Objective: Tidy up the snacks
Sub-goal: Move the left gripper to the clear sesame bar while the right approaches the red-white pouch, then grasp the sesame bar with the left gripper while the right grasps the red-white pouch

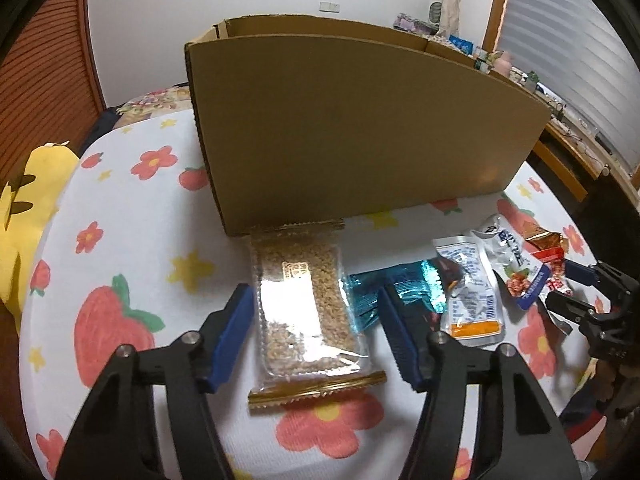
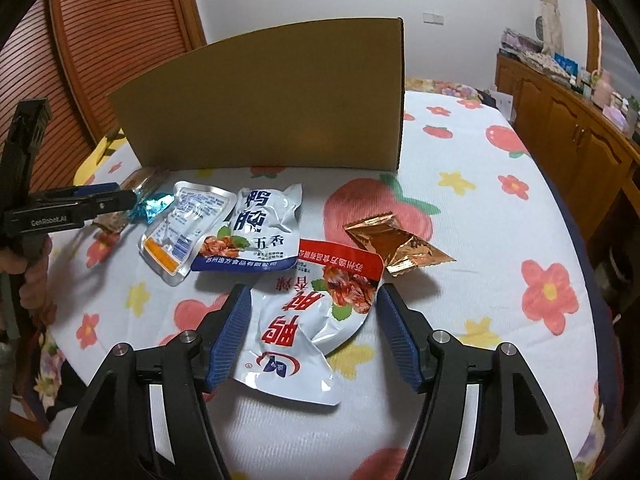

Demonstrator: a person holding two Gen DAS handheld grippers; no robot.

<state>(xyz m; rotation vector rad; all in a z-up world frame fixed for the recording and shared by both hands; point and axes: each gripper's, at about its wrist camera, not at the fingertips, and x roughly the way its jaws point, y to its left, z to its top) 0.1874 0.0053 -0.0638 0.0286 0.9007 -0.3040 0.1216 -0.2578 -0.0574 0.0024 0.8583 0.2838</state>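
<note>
A tall open cardboard box (image 1: 360,120) stands on the flowered table; it also shows in the right wrist view (image 2: 272,108). My left gripper (image 1: 316,308) is open, its jaws on either side of a clear grain bar packet with gold ends (image 1: 308,308) that lies flat in front of the box. A teal wrapper (image 1: 384,292) lies by its right finger. My right gripper (image 2: 312,312) is open around a white and red pouch (image 2: 312,312) lying on the table. A white and blue pouch (image 2: 256,232), a silver pouch with an orange stripe (image 2: 180,236) and a copper foil packet (image 2: 396,244) lie beyond.
The flowered tablecloth (image 2: 500,208) covers the table. A wooden sideboard (image 2: 568,120) with clutter runs along the right. A slatted wooden door (image 2: 112,40) is behind on the left. A yellow plush (image 1: 28,216) lies at the table's left edge.
</note>
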